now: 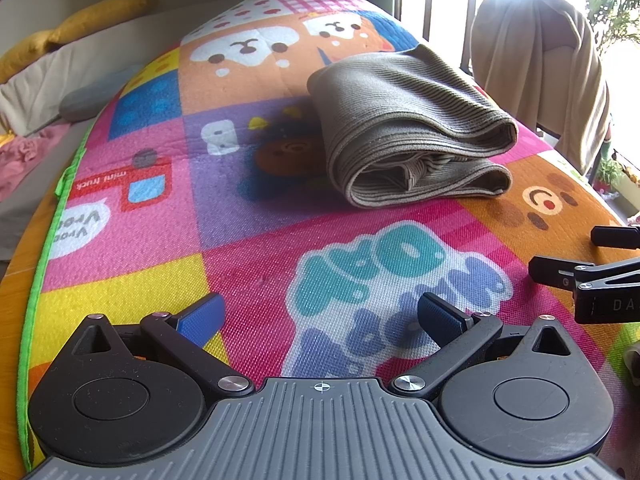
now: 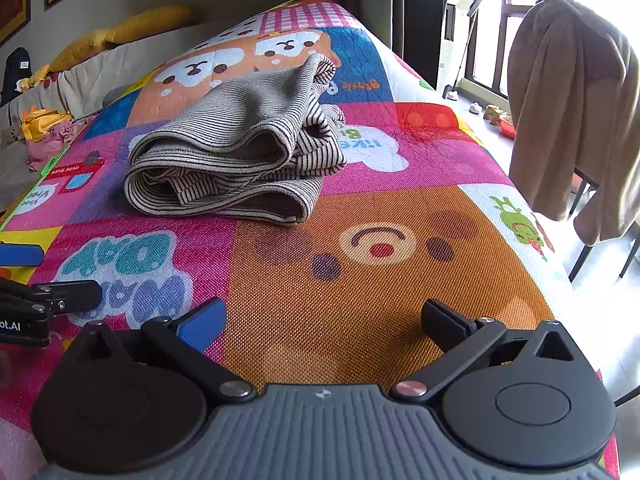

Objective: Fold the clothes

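Both the left tool [image 1: 320, 320] and right tool [image 2: 324, 320] hovered spread wide and empty over the colourful play mat [image 2: 360, 300], while the folded striped garment [image 2: 236, 152] lay ahead on it, well apart.

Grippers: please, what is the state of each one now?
Left gripper: open, holding nothing.
Right gripper: open, holding nothing.

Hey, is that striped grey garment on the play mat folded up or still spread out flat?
Folded. The striped garment lies as a compact bundle of stacked layers with rounded fold edges on the mat.
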A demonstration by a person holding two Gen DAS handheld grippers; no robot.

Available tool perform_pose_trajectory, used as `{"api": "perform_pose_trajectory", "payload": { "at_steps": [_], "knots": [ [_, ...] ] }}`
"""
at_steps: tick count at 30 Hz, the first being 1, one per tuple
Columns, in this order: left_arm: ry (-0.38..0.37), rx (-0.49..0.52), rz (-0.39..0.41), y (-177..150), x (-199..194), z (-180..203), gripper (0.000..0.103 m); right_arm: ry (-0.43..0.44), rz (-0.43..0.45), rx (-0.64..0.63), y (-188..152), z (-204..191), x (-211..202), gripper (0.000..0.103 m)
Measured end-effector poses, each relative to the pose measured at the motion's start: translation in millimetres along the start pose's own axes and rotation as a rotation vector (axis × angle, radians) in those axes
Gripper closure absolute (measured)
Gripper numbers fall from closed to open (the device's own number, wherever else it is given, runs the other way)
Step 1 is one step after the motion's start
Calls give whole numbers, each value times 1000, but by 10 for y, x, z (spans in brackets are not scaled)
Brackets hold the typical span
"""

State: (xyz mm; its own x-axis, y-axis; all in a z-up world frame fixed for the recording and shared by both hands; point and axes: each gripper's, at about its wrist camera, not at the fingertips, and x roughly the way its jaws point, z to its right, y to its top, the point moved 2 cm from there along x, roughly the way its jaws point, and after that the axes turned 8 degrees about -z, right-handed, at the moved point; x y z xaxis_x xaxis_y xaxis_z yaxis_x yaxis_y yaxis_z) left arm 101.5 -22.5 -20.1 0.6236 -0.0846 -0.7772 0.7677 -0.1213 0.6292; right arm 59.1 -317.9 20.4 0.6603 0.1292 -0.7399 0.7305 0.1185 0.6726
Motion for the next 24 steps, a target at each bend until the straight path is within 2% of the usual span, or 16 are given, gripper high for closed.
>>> {"api": "perform_pose_trajectory", "payload": {
  "at_steps": [24],
  "knots": [
    [-5,3,2,-4,11,-7,0,1,0,0,0,5,2,0]
  ]
}}
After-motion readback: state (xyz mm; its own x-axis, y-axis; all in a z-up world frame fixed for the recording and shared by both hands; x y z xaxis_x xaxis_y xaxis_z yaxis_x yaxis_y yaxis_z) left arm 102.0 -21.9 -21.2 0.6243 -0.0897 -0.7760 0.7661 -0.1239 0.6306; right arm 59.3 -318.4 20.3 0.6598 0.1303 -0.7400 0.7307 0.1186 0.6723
